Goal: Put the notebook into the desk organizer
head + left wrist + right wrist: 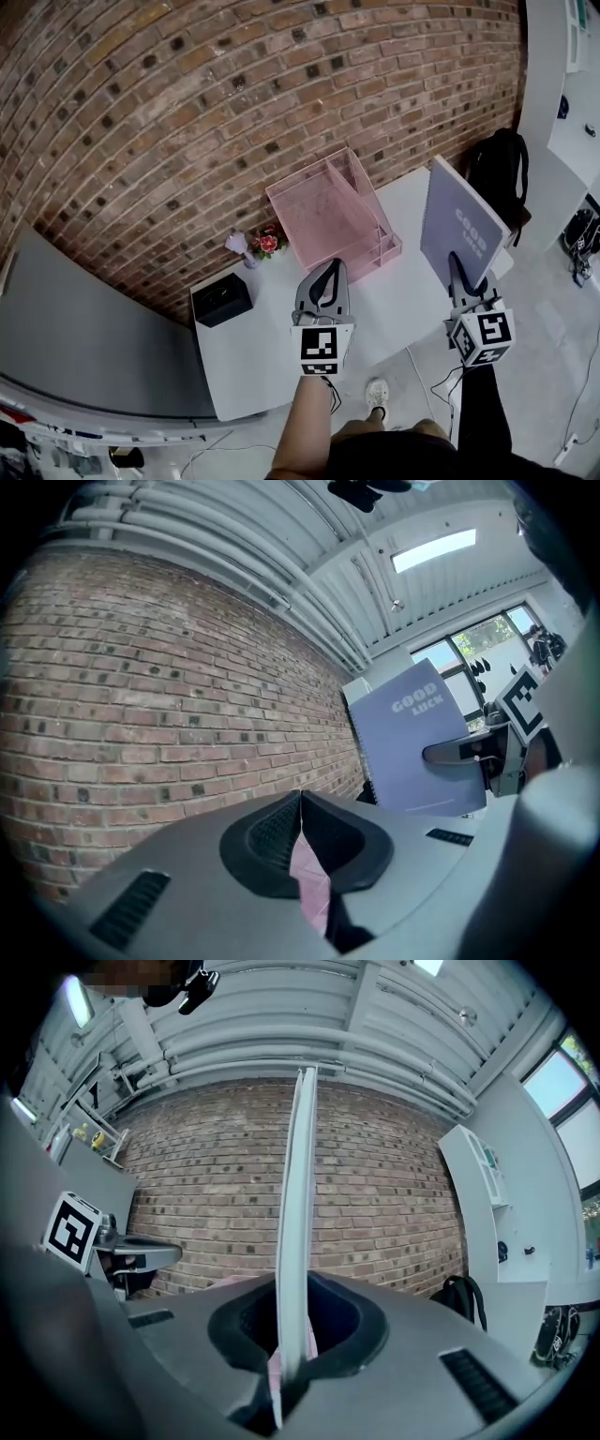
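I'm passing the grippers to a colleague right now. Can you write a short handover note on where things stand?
Left gripper: jaws together, empty, hovering over the white table in front of the pink desk organizer.
Right gripper: shut on the notebook at its lower edge, holding it upright in the air to the right of the organizer.
Done: notebook is picked up and off the table.
Left: bring it across to the organizer, lower it in, then let go.
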A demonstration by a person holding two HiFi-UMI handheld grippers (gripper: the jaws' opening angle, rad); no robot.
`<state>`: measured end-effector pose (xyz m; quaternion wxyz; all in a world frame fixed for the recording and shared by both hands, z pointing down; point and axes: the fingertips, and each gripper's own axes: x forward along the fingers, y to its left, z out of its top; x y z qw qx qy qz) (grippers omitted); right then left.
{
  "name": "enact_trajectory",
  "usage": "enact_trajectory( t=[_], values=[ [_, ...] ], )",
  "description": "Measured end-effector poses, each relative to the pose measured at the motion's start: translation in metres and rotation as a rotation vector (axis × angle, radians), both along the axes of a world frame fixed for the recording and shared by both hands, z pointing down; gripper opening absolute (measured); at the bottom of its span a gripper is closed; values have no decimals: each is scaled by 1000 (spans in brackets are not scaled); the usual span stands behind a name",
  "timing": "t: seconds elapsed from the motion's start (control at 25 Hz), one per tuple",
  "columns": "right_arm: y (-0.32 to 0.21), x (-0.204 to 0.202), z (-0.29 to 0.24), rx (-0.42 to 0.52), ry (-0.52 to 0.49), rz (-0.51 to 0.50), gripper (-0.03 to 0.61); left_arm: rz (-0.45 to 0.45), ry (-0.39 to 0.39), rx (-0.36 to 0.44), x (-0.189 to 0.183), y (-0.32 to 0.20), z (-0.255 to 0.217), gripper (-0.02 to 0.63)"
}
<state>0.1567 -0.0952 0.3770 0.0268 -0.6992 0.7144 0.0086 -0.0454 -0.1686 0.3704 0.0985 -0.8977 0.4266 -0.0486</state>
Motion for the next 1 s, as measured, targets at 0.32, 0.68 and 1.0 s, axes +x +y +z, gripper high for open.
enact_trajectory(
  t=[0.32, 0.68, 1.0],
  values=[
    [-62, -7, 8, -17, 8, 4, 46, 30, 6, -11, 6, -66, 8, 17],
    [-101, -7, 7, -11, -11, 4, 46, 72, 4, -16, 24, -102, 12, 17],
    [-135, -3, 12, -23, -24, -23, 46, 66, 5, -30, 34, -122, 18, 17]
  ],
)
